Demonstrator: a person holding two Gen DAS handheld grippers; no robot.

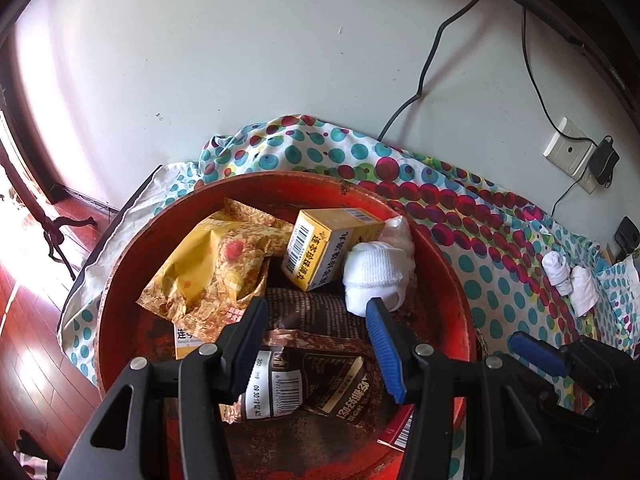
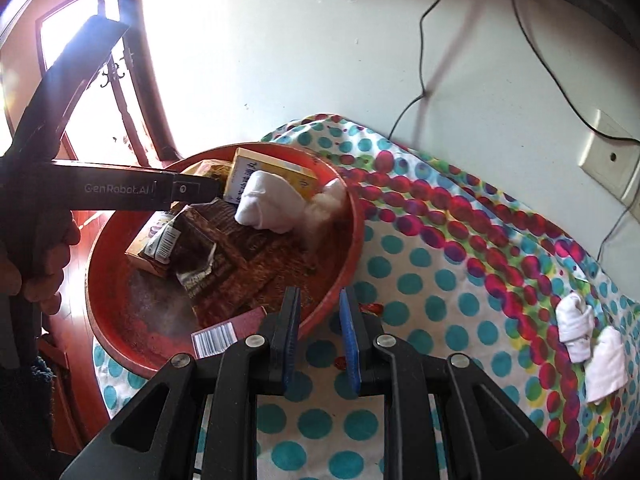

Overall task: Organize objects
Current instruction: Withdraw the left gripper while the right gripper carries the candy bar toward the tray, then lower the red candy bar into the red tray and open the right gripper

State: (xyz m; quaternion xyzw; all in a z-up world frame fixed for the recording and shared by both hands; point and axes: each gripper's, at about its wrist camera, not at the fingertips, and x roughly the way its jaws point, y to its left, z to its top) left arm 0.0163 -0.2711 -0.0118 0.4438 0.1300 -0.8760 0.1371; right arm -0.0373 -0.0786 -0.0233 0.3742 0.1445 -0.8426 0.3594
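A red round tray (image 1: 120,280) (image 2: 352,240) holds a yellow box (image 1: 320,252) (image 2: 256,170), a yellow snack packet (image 1: 208,268), a brown packet (image 1: 316,364) (image 2: 224,256), a rolled white sock (image 1: 372,276) (image 2: 268,204) and a white wad (image 1: 396,232) (image 2: 328,200). My left gripper (image 1: 320,344) is open and empty above the tray, its right finger by the sock. My right gripper (image 2: 320,340) is open and empty over the tray's near rim; it shows at the right of the left wrist view (image 1: 540,352). Two more rolled white socks (image 1: 572,280) (image 2: 588,344) lie on the dotted cloth (image 2: 440,280).
A red carton with a barcode (image 2: 228,332) (image 1: 400,432) lies at the tray's edge. The white wall behind carries cables (image 1: 424,80), a socket plate (image 1: 568,148) and a plugged-in adapter (image 1: 604,160). Wooden floor (image 1: 24,360) lies beyond the left edge of the cloth.
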